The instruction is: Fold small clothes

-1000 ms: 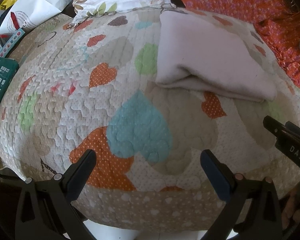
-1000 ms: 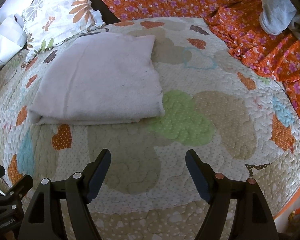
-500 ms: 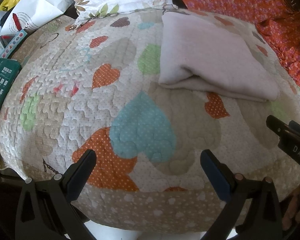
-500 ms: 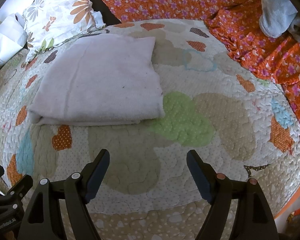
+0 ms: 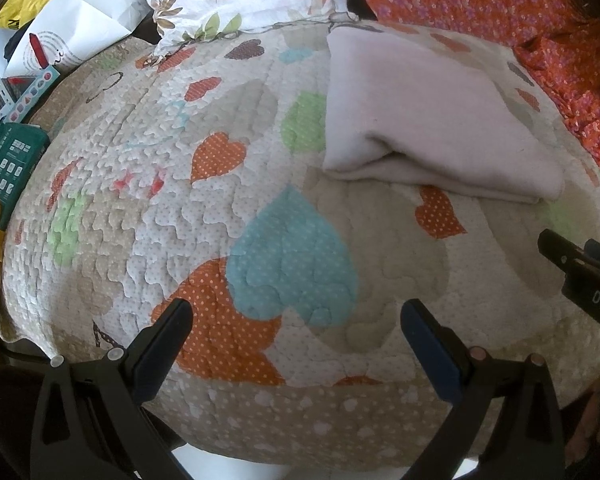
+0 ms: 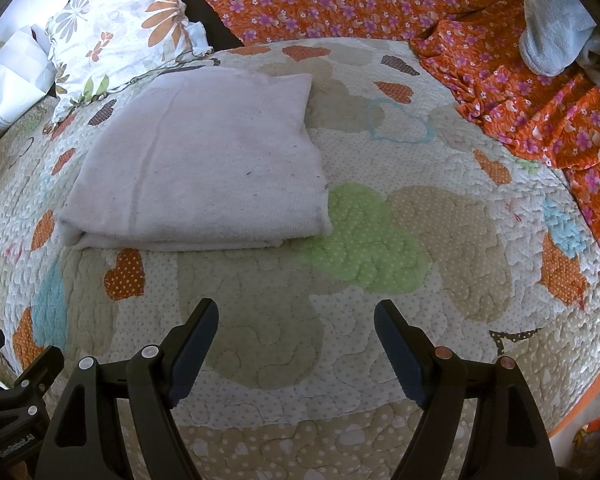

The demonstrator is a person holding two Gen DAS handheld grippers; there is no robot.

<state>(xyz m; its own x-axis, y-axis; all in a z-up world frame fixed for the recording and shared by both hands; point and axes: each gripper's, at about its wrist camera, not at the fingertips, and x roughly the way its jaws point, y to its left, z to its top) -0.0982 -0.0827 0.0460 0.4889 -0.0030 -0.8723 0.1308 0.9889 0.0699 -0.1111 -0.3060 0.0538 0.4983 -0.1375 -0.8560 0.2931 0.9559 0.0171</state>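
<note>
A pale pinkish-white garment (image 5: pixel 424 120) (image 6: pixel 204 168) lies folded into a rectangle on the heart-patterned quilt (image 5: pixel 220 200) (image 6: pixel 380 240). My left gripper (image 5: pixel 296 320) hovers open over the quilt's near edge, below and left of the garment, with nothing between its fingers. My right gripper (image 6: pixel 296 320) is also open and empty, in front of the garment's near right corner. Part of the right gripper shows at the right edge of the left wrist view, and part of the left gripper at the lower left of the right wrist view.
A floral pillow (image 6: pixel 120 28) lies behind the garment. Orange flowered fabric (image 6: pixel 540 112) covers the back and right, with a light blue cloth (image 6: pixel 552 36) on it. White bags (image 5: pixel 72 28) and a green pack (image 5: pixel 8 156) sit off the quilt's left side.
</note>
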